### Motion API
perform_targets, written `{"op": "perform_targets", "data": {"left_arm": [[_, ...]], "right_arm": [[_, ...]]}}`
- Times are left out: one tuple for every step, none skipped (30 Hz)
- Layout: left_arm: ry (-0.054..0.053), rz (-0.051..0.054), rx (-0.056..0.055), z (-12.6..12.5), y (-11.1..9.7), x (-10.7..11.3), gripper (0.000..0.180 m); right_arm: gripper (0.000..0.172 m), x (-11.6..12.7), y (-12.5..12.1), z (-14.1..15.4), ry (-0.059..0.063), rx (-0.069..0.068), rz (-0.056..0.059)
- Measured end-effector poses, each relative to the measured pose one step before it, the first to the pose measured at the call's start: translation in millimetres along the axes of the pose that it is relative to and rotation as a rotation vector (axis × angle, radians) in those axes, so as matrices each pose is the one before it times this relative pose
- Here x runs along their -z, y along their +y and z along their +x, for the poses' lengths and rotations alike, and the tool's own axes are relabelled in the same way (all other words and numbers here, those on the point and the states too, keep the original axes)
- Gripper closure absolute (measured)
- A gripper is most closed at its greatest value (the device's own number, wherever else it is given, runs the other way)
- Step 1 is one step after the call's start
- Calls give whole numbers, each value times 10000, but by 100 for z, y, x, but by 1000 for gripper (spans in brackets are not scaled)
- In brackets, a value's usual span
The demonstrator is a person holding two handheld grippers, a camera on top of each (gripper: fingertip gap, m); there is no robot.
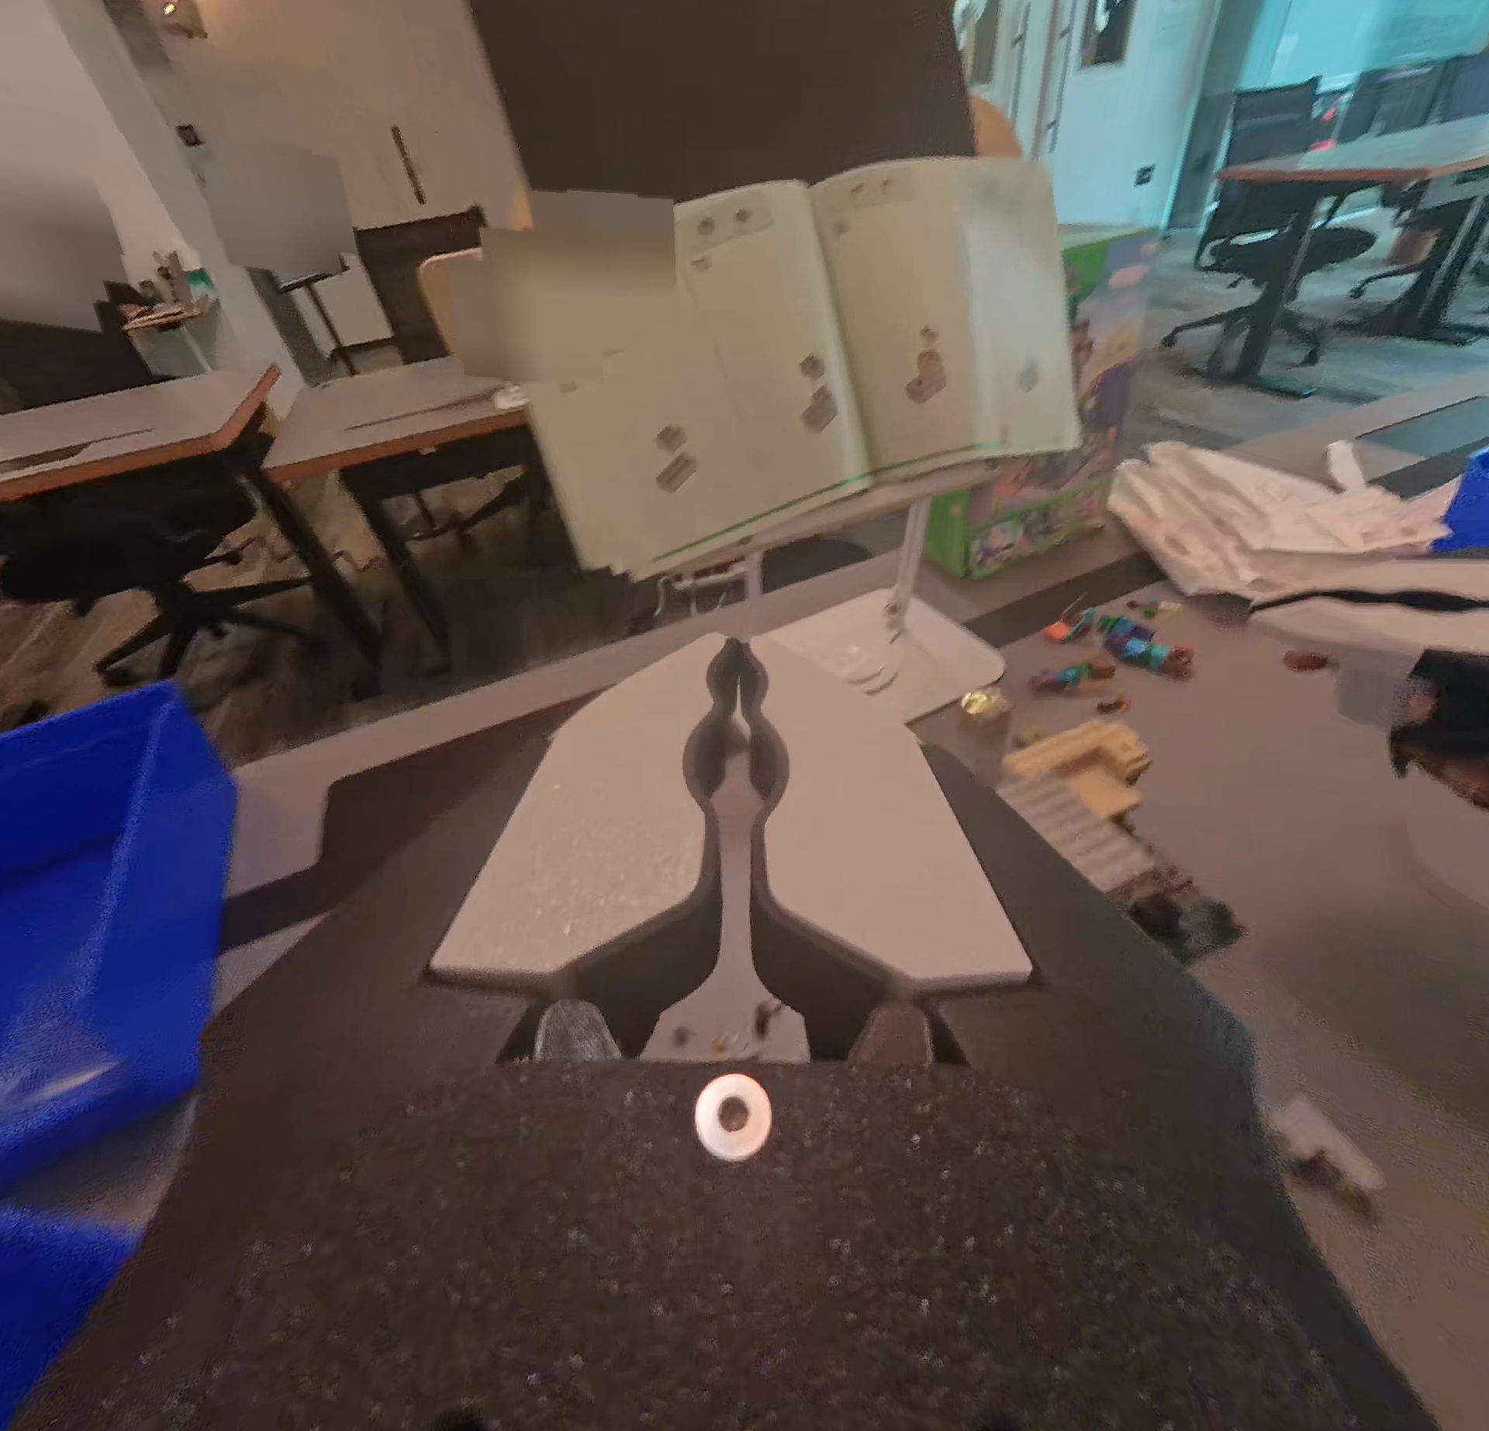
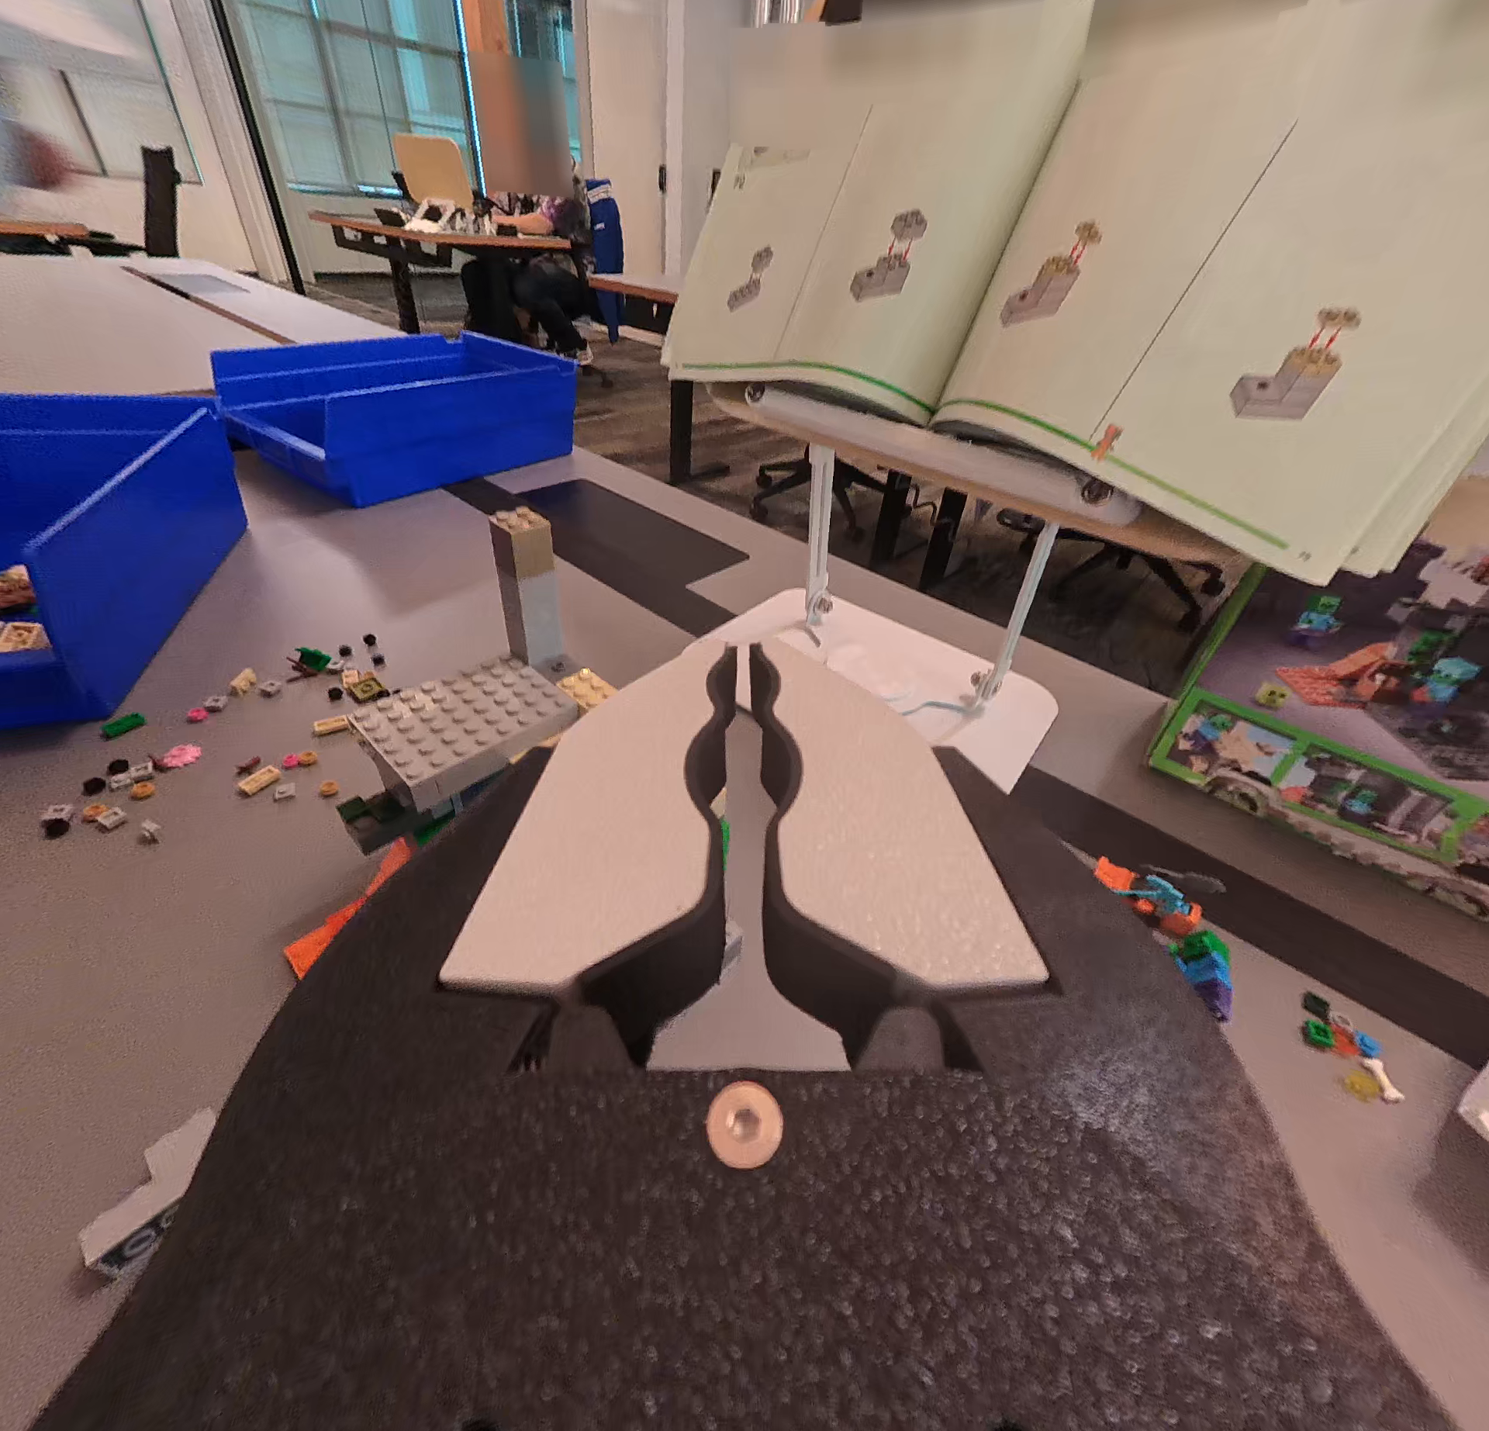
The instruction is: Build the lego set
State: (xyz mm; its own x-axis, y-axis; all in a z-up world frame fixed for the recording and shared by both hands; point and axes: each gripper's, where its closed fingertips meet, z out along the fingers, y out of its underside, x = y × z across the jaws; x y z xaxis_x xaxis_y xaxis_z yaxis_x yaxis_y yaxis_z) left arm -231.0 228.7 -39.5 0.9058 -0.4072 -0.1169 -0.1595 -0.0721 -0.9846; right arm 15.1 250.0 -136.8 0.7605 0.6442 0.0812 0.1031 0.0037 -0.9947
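Observation:
My left gripper (image 1: pixel 735 655) is shut, its tips touching with nothing between them. It hovers over the grey table, pointing at the white stand base (image 1: pixel 886 651) under an open instruction booklet (image 1: pixel 806 361). My right gripper (image 2: pixel 743 655) is shut to a thin slit, and nothing shows between its tips. It points at the same stand base (image 2: pixel 926 667) below the booklet (image 2: pixel 1128 264). A grey studded plate build (image 2: pixel 459 715) with a tall grey and tan pillar (image 2: pixel 528 586) stands just left of the right fingers. That build also shows in the left wrist view (image 1: pixel 1080 780).
Blue bins stand at the left (image 2: pixel 387 409) (image 2: pixel 121 538) (image 1: pixel 97 868). Small loose bricks (image 2: pixel 201 756) (image 2: pixel 1192 933) (image 1: pixel 1120 643) lie scattered on the table. A green set box (image 2: pixel 1329 707) and white bags (image 1: pixel 1257 506) lie at the right. A person sits at a far desk (image 2: pixel 540 264). Across from one pair of fingers to the other is roughly 25 centimetres.

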Motion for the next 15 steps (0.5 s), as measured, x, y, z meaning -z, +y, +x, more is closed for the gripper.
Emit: {"op": "perform_targets", "data": {"left_arm": [[-134,-267,-35,-1301,673,1542,180],[-16,-417,92,-1219,913,1376,180],[-125,-376,68,-1417,971,1231,180],[-195,-417,-47,-1550,1118,1027,180],[-168,-540,-26,-1509,1356,796,180],[-101,-429,32,-1328,1278,629,180],[-72,-445,-10,-1201,1322,432,180],[-120,-529,-62,-1203,1481,219,180],[-148,-469,-40,-1133,1432,73,180],[0,-451,-14,-835,1394,-104,170],[52,-642,-40,-717,1585,-229,166],[95,-530,-164,-584,1428,-347,164],[49,-404,-146,-580,1237,-418,164],[56,-471,-82,-532,1262,-518,163],[151,-500,-63,-371,1201,-623,161]], "right_arm": [[169,-33,264,16,-10,-10,-74],[169,6,237,20,4,-18,-67],[169,45,196,-3,-1,-11,-57],[169,94,158,-14,8,8,-42],[169,113,175,4,28,26,-39],[169,120,246,29,48,31,-72],[170,116,281,16,28,23,-83],[170,129,296,33,24,-7,-74],[171,128,329,59,34,-36,-90],[171,137,356,51,13,-40,-100],[171,143,335,24,-4,-40,-83],[171,161,326,57,14,-42,-80],[171,151,352,123,50,-32,-93],[172,115,359,110,38,-15,-95],[172,89,349,41,-2,-18,-82]]}}
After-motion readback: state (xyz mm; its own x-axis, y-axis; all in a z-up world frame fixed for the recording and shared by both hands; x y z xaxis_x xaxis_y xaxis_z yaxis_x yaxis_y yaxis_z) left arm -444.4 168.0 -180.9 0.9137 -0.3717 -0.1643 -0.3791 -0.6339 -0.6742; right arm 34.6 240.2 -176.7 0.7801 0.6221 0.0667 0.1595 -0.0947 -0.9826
